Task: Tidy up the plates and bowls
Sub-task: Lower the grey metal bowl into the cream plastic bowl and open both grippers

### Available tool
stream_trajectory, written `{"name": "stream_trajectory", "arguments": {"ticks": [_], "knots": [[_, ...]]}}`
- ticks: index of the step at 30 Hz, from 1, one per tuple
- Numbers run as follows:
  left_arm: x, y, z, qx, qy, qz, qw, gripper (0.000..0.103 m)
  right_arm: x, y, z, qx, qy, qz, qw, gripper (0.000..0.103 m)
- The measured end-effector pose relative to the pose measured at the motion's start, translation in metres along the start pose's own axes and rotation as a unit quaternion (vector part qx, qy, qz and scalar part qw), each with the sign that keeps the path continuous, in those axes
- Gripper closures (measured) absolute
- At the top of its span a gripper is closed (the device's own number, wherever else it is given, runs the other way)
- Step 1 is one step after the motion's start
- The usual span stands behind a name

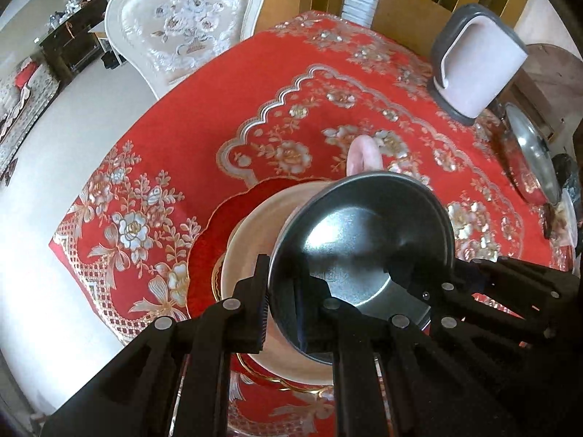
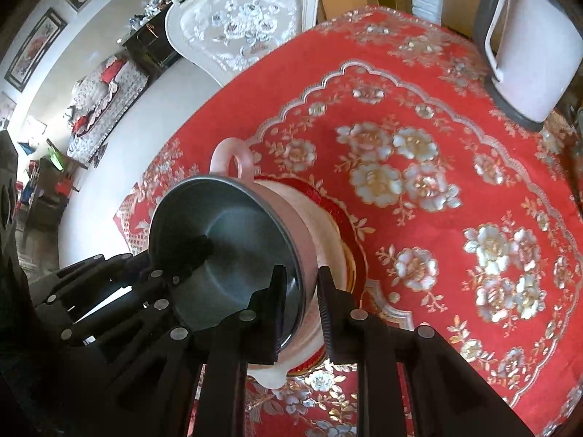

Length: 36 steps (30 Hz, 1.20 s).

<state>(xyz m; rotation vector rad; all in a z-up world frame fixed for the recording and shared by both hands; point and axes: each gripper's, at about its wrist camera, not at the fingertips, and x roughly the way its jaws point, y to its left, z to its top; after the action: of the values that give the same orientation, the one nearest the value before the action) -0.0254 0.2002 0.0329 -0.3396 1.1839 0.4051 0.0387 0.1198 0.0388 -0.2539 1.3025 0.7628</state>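
Pot [image 1: 364, 240] with a pink outside and dark grey inside hangs tilted between both sets of fingers, each pair pinched onto its rim. The left gripper [image 1: 282, 302] has one finger inside the pot and one outside against the wall, closed tight on the rim at its near left side. The right gripper [image 2: 300, 298] does likewise on the opposite side, its outer finger flat on the pink wall. Both reach in from the near edge of the bench, angled downward, and each shows in the other's view beside the pot. Under the pot sits a cream bowl [image 1: 251, 240] on a red plate [image 1: 207, 251] with a gold rim, near the bench's left edge. A pink and grey holder [image 2: 532, 58] stands upright at the far right corner of the red cloth [image 2: 455, 116].
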Motion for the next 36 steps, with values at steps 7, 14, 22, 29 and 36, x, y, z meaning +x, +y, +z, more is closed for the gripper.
{"name": "stream_trajectory", "arguments": {"ticks": [7, 14, 22, 29, 36], "knots": [[0.013, 0.008, -0.005, -0.006, 0.009, -0.003, 0.9999, 0.093, 0.010, 0.000, -0.007, 0.006, 0.010, 0.014, 1.000, 0.081], [0.003, 0.016, -0.003, -0.011, -0.010, 0.004, 0.9999, 0.092, 0.002, -0.003, -0.007, 0.008, 0.002, 0.019, 1.000, 0.079], [-0.002, 0.019, -0.004, -0.012, -0.019, 0.011, 0.9997, 0.083, -0.003, -0.001, -0.010, 0.004, -0.002, 0.021, 1.000, 0.072], [-0.008, 0.025, -0.010, -0.021, -0.030, 0.017, 0.9992, 0.057, -0.015, 0.002, -0.014, -0.003, -0.010, 0.020, 1.000, 0.067], [-0.012, 0.028, -0.014, -0.020, -0.028, 0.019, 0.9993, 0.057, -0.025, 0.000, -0.020, -0.001, -0.017, 0.019, 1.000, 0.063]]}}
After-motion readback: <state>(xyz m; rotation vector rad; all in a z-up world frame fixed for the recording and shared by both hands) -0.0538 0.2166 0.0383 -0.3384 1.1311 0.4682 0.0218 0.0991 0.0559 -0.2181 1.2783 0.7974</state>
